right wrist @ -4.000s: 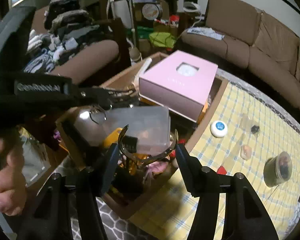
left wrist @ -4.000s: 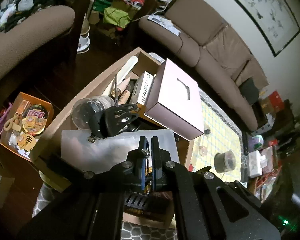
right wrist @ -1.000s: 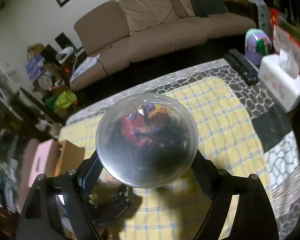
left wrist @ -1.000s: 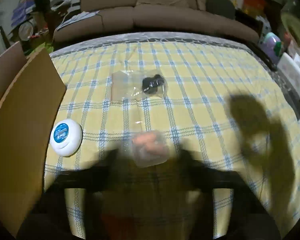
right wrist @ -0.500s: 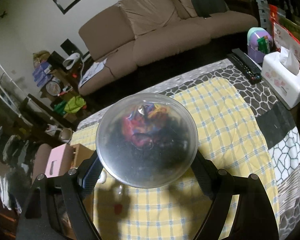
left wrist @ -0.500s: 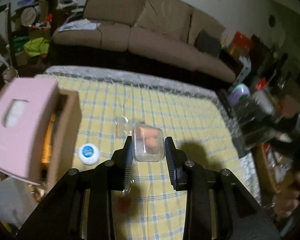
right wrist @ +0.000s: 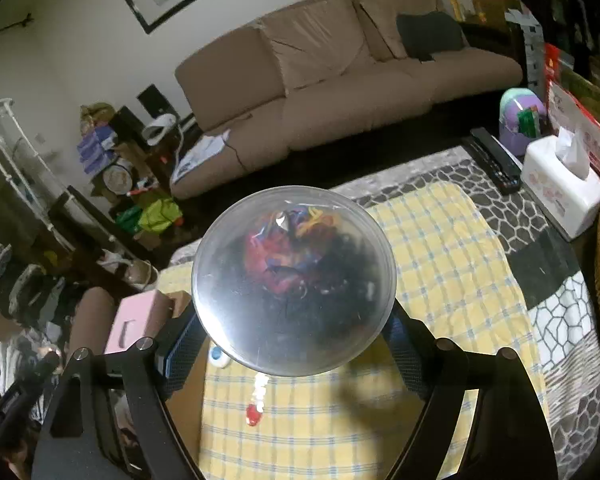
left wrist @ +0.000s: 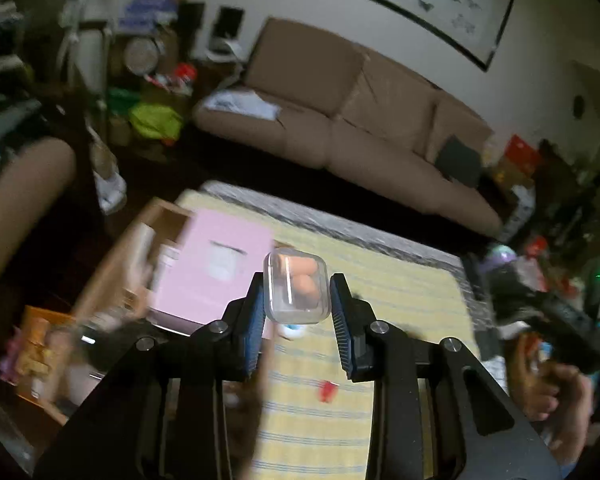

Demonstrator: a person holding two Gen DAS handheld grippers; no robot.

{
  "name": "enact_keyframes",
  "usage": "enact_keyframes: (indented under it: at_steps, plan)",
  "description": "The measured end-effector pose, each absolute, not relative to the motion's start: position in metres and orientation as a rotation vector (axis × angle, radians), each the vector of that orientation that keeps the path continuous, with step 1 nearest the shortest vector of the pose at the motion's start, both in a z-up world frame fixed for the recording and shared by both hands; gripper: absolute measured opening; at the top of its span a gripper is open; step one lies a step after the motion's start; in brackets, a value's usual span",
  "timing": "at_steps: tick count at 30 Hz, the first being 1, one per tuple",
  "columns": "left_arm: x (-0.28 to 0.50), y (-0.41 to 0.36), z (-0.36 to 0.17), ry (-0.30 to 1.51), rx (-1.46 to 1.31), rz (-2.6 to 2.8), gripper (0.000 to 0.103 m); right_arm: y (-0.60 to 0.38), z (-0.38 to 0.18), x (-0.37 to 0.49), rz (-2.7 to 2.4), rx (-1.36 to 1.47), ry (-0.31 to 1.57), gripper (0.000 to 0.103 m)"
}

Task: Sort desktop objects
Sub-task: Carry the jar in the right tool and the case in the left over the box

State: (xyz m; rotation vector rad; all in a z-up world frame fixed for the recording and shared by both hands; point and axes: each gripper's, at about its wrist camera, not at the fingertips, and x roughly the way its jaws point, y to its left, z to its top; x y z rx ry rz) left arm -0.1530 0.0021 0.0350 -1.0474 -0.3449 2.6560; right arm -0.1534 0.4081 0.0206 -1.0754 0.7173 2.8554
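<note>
My left gripper point(left wrist: 296, 308) is shut on a small clear plastic case point(left wrist: 295, 288) with orange earplugs inside, held in the air above the yellow checked tablecloth point(left wrist: 400, 304). My right gripper point(right wrist: 292, 332) is shut on a round clear jar point(right wrist: 293, 292) full of dark and coloured hair ties, held high over the same cloth point(right wrist: 440, 264). The cardboard box point(left wrist: 148, 224) with the pink box point(left wrist: 216, 268) on top sits at the table's left end. It also shows in the right wrist view point(right wrist: 136, 320).
A white round floss case point(right wrist: 219, 356) and a small red item point(right wrist: 253, 414) lie on the cloth near the box. A tissue box point(right wrist: 560, 188), a remote point(right wrist: 494, 164) and a purple container point(right wrist: 520, 120) stand at the far right. A brown sofa point(right wrist: 340, 80) lies beyond.
My left gripper has swung left with the earplug case, so the pink box and cardboard box come into view. My right gripper holds the jar nearly still, a little higher.
</note>
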Motion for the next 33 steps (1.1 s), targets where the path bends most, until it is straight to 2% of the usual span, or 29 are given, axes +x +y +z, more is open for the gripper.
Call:
enact_keyframes:
  at_steps: [2, 10, 16, 17, 18, 21, 24, 30, 33]
  plan:
    - [-0.153, -0.013, 0.037, -0.355, -1.047, 2.67, 0.029, 0.394, 0.029, -0.152, 2.916, -1.048, 0.736, 0.085]
    - [-0.16, -0.083, 0.025, -0.488, -1.097, 2.708, 0.029, 0.289, 0.044, -0.166, 3.112, -1.115, 0.572, 0.085]
    - [-0.173, -0.126, -0.004, -0.553, -1.189, 2.755, 0.027, 0.191, 0.031, -0.186, 3.233, -1.245, 0.331, 0.085]
    - [-0.175, -0.131, -0.011, -0.563, -1.221, 2.747, 0.026, 0.174, 0.027, -0.189, 3.259, -1.261, 0.285, 0.085]
    - [-0.178, -0.136, -0.018, -0.572, -1.247, 2.73, 0.018, 0.162, 0.024, -0.192, 3.277, -1.272, 0.252, 0.085]
    - [-0.188, -0.143, -0.039, -0.575, -1.35, 2.658, 0.005, 0.13, 0.009, -0.201, 3.324, -1.332, 0.176, 0.085]
    - [-0.194, -0.146, -0.054, -0.587, -1.452, 2.564, 0.004, 0.113, -0.005, -0.212, 3.287, -1.419, 0.206, 0.085]
    - [-0.178, -0.136, -0.026, -0.288, -1.415, 2.729, 0.008, 0.086, -0.006, -0.233, 3.337, -1.563, 0.343, 0.085]
    - [-0.173, -0.153, -0.014, -0.301, -1.385, 2.787, 0.011, 0.053, -0.001, -0.26, 3.336, -1.64, 0.226, 0.085]
